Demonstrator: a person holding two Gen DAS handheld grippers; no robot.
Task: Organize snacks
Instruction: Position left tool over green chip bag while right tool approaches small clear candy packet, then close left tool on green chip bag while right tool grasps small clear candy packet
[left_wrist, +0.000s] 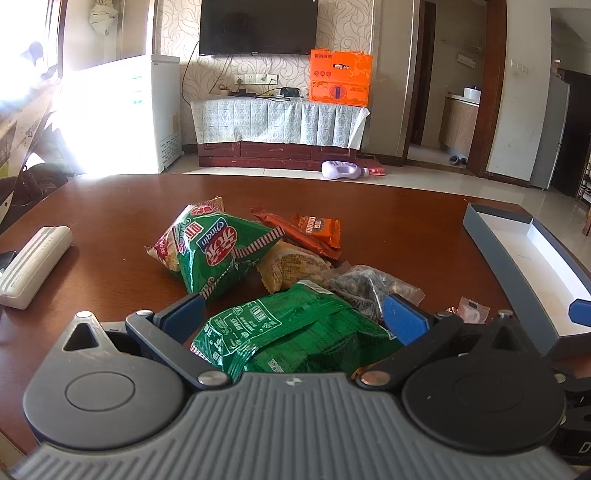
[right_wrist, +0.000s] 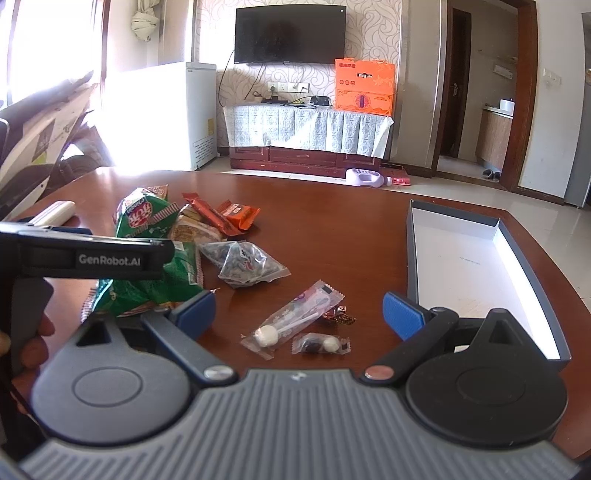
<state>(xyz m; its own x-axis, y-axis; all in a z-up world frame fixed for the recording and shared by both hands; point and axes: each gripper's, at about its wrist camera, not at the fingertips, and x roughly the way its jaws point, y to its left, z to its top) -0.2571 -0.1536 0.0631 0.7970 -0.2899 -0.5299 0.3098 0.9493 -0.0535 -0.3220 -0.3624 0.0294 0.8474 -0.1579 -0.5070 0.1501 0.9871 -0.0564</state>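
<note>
1. straddling the near green snack bag, left gripper spread wide, bag between the pads, not pinched.
2. right gripper wide over the lollipop packet; only this view shows it, with the grey box just beside.

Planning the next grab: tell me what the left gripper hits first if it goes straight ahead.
The left gripper is open around the near green snack bag, so it probably meets that first; the second green bag lies beyond.
</note>
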